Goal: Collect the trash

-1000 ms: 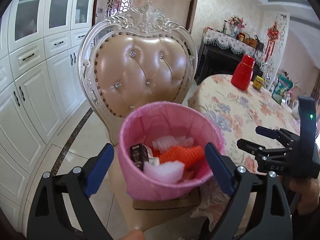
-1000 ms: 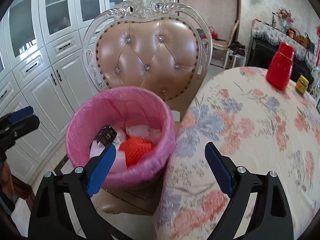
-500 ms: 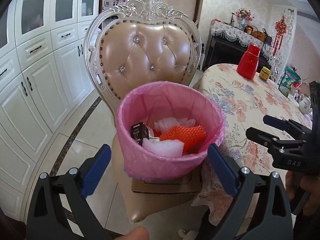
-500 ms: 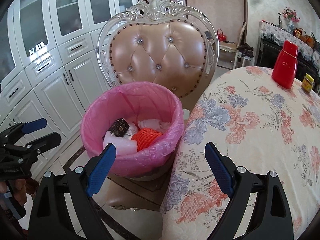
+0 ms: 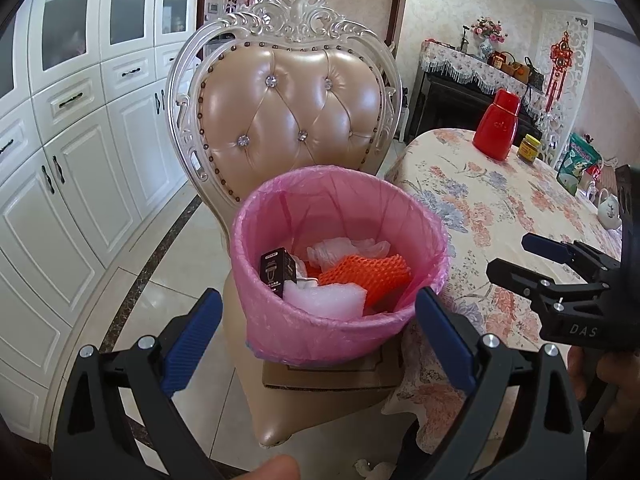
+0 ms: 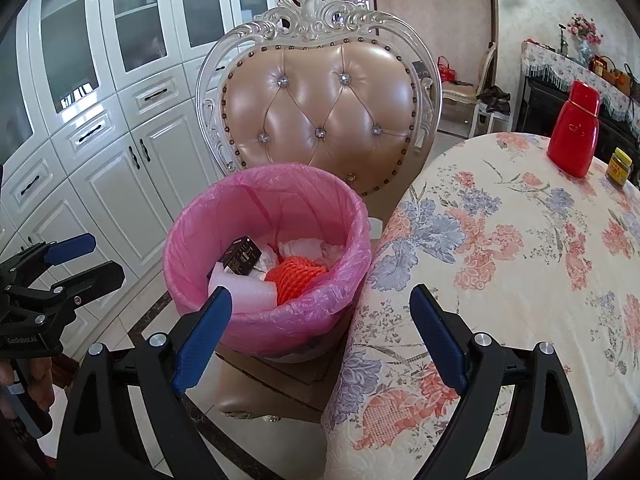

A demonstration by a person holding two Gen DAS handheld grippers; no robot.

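While round pink-lined trash bin [image 5: 340, 264] sits at 12 o'clock on tufted beige leather chair [image 5: 288, 120], left gripper [image 5: 316, 336] and right gripper [image 6: 320, 324] gape wide, empty — careless nudge could topple bin off its cardboard perch.

White panelled cabinets [image 5: 80, 168] with glazed upper doors line the left wall above a glossy pale tiled floor [image 5: 160, 280] with a dark inlaid border. A tufted beige chair [image 5: 288, 120] with an ornate white frame stands beside a desk [image 6: 520, 260] under a floral cloth. Pale patterned wallpaper [image 5: 448, 8] covers the far walls.
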